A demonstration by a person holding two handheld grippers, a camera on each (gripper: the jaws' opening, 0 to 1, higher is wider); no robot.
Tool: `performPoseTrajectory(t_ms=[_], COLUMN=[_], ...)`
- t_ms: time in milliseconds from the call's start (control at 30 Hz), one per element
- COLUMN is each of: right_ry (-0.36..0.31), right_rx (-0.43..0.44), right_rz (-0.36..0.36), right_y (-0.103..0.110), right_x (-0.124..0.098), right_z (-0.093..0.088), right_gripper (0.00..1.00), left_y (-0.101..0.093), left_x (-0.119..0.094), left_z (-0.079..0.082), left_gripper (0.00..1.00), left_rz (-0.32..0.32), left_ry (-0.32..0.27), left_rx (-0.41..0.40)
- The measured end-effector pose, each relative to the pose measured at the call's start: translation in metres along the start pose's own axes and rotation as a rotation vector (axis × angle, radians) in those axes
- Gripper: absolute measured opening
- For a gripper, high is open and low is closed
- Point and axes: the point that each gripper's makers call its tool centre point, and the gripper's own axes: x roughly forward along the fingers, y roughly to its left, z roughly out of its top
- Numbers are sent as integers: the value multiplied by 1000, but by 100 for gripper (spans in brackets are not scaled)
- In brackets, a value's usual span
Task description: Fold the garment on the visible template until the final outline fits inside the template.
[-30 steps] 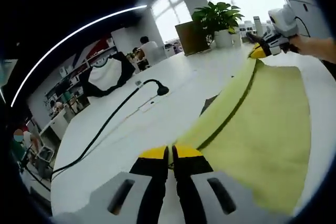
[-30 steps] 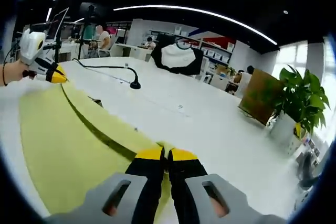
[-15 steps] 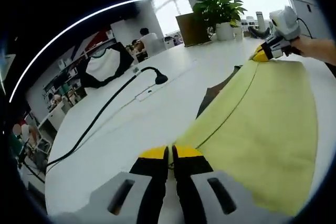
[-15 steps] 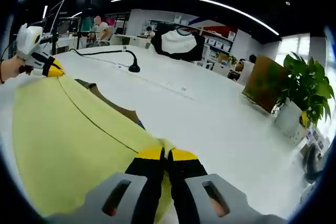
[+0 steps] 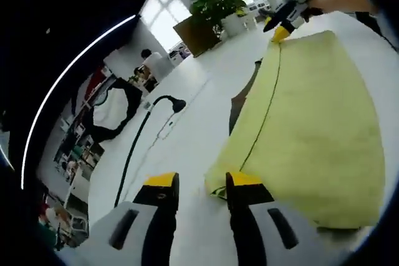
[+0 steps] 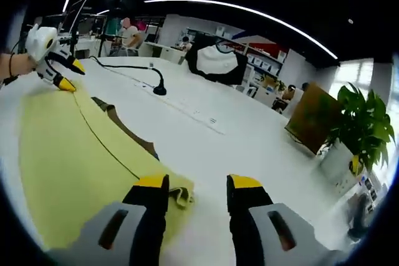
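A yellow garment [image 5: 312, 123] lies flat on the white table [image 5: 181, 147], folded, with a dark seam line running along it. A brown template [image 5: 240, 101] peeks out from under its edge, also as a brown strip [image 6: 128, 129] in the right gripper view. My left gripper [image 5: 202, 185] stands open just off one garment corner, nothing between its jaws. My right gripper [image 6: 198, 185] is open too, with the garment's [image 6: 68, 154] crumpled corner beside its left jaw. Each gripper appears at the far end of the other view: the right gripper [image 5: 275, 27] and the left gripper [image 6: 68, 74].
A black gooseneck cable [image 5: 177, 105] runs over the table beyond the garment, seen again as the cable [image 6: 160, 90]. A potted plant [image 6: 361, 123] and a brown box [image 6: 308, 116] stand at the table's far end. A black and white shirt [image 6: 215, 60] hangs behind. People sit in the background.
Both grippers were shut on the garment's corners and have opened and let go. The yellow garment has come down to lie flat over the template.
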Motion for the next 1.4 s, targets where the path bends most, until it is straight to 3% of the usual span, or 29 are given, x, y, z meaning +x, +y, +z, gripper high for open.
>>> performPoseTrajectory(t_ms=[100,167,367,433,600,700,800,900,967,1033,1100,1133,1233,1333,1400], right_ry=[-4,32,60,96,125,110,144,183,195,177,168,163,134,123,118], right_rx=[-168,-338,-684,-751,-743,-673,-671,-531,-479,-444,-342,-270,-169,38,176], right_rz=[31,46,171,193,204,224,211,209,207,203,216,217,213,211,216], right_y=[-5,-7,16,18,22,28,25,23,20,19,21,20,14,6,3], right_x=[-5,-8,-13,-9,-1,4,9,10,12,11,11,10,9,11,11], right_z=[1,-2,-6,-11,-16,-14,-18,-23,-24,-21,-21,-22,-19,-18,-19], right_gripper=[43,41,41,41,34,29,24,19,13,1,1,1,0,0,0], left_y=[-3,-5,-6,-8,-2,0,1,0,4,2,-3,-5,3,15,20], left_x=[-4,-7,-9,-6,2,7,10,11,13,13,13,13,12,11,12], left_z=[1,2,3,1,1,-7,-14,-8,-13,-17,-16,-16,-14,-11,-11], left_gripper=[41,42,42,41,36,26,23,21,18,7,5,5,5,5,5], left_rz=[-46,-67,-96,-108,-96,-100,-108,-118,-108,-124,-144,-150,-129,-120,-116], left_ry=[6,19,68,89,91,110,120,61,82,93,77,71,47,3,-11], left_rx=[150,227,382,413,366,337,292,235,232,221,174,119,-33,-310,-389])
